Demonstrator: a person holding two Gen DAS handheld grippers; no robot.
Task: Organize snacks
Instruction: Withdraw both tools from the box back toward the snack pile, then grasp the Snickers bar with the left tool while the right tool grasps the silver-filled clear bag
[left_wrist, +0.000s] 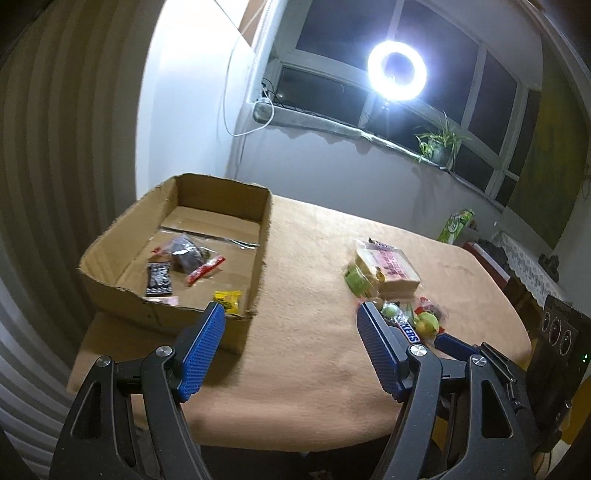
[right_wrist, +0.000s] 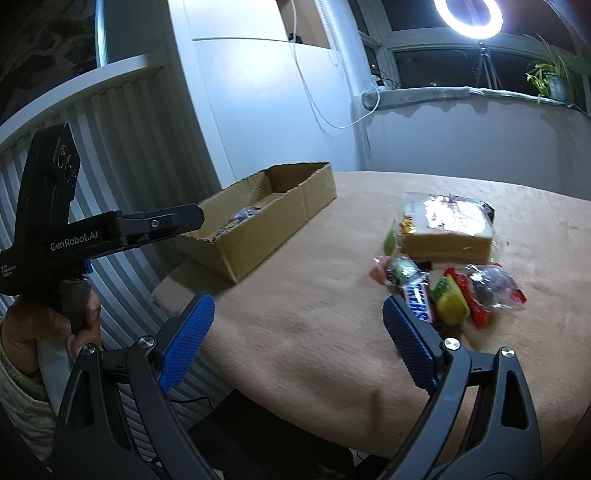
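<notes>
Snickers bar (left_wrist: 407, 329) half hidden behind left jaws

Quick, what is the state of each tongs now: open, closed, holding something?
Left tongs: open, holding nothing.
Right tongs: open, holding nothing.

Your matt corrugated cardboard box (left_wrist: 207, 295) sits on soft, napped tan cloth (left_wrist: 314, 369); the snack wrappers (right_wrist: 491, 284) are glossy plastic; your gripper pads (left_wrist: 201, 350) look rough, textured blue rubber.
</notes>
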